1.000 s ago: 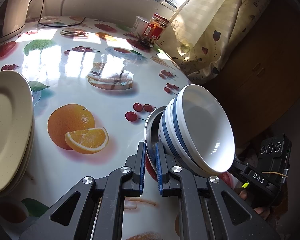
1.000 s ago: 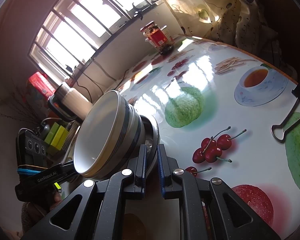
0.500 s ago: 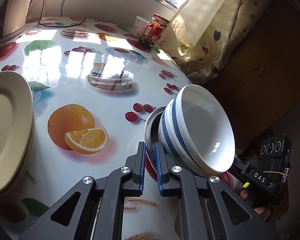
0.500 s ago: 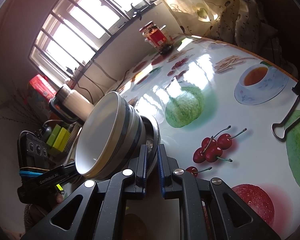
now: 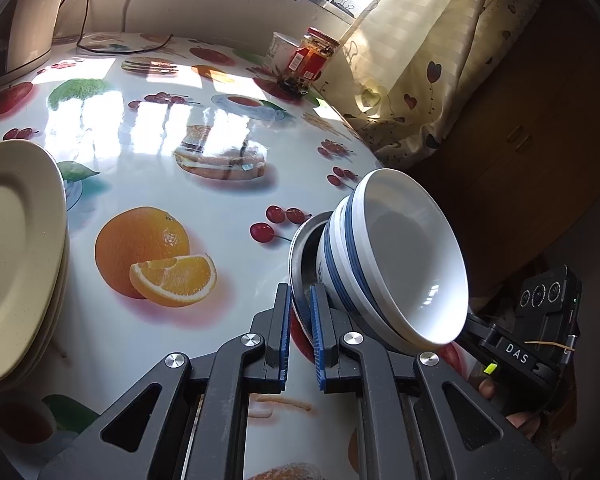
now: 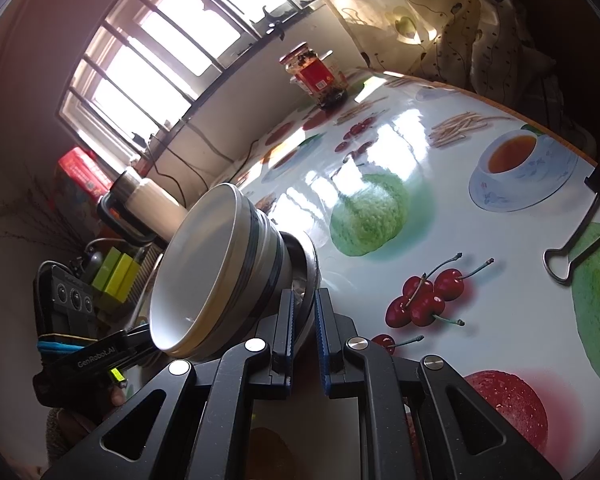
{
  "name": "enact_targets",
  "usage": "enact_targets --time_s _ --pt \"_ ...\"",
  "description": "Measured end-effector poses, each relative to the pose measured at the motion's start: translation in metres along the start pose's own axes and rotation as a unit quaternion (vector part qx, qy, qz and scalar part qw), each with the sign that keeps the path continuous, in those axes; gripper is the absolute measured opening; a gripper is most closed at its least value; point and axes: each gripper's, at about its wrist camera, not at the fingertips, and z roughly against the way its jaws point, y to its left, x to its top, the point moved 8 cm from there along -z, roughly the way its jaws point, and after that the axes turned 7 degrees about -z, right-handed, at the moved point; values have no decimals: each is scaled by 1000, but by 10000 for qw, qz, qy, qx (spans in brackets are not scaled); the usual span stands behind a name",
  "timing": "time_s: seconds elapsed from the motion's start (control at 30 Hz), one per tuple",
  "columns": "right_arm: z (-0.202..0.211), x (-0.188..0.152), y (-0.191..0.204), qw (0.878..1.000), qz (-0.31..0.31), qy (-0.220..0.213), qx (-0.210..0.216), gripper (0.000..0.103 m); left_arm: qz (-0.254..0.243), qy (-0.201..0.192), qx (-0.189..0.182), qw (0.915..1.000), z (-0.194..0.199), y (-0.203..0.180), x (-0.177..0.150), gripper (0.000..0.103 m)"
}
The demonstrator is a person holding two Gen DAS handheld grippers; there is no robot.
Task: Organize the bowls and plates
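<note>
Left wrist view is showing the stack of bowls (image 5: 396, 256) over the table (image 5: 148, 160) edge, tipped sideways, mouths facing right. Left gripper (image 5: 300, 332) and right gripper (image 6: 303, 340) are both pinching narrowly the metal bowl (image 5: 302, 248) rim

- A glossy tablecloth (image 5: 148, 184) printed with oranges, cherries, sandwiches and teacups is spread over the table.
- A glass jar (image 5: 310, 62) with a red label is seen at 12 o'clock, with a white paper cup (image 5: 278, 50) just beside it.
- A cream electric kettle (image 5: 32, 20) is placed at 10 o'clock, its black cord (image 5: 112, 46) trailing across the cloth.
- A heart-patterned curtain (image 5: 416, 64) is hung at 1 o'clock.
- A black binder clip (image 6: 580, 240) is fixed at the table edge at 3 o'clock in the right wrist view.
</note>
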Motion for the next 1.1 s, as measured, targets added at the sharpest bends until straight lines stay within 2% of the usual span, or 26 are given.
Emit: enact_targets --time_s 0.17,0.47,0.53,0.7,0.83,1.1 --pt "-2 3 0 10000 37 9 -60 12 0 8 9 10000 0 0 0 10" --pt "-5 8 -6 9995 -241 50 190 12 22 7 6 10000 -2 1 0 10" --pt "-7 9 -9 9993 -325 47 165 18 -11 11 42 10000 -2 1 0 10" --pt "-8 10 -6 9996 -246 52 146 17 4 10 52 10000 -2 -1 1 10" --pt "-8 10 -5 9991 -287 87 302 12 25 1 24 10000 -2 -1 1 10" --pt "-8 10 -4 9990 -287 86 332 12 10 -7 37 10000 0 0 1 10"
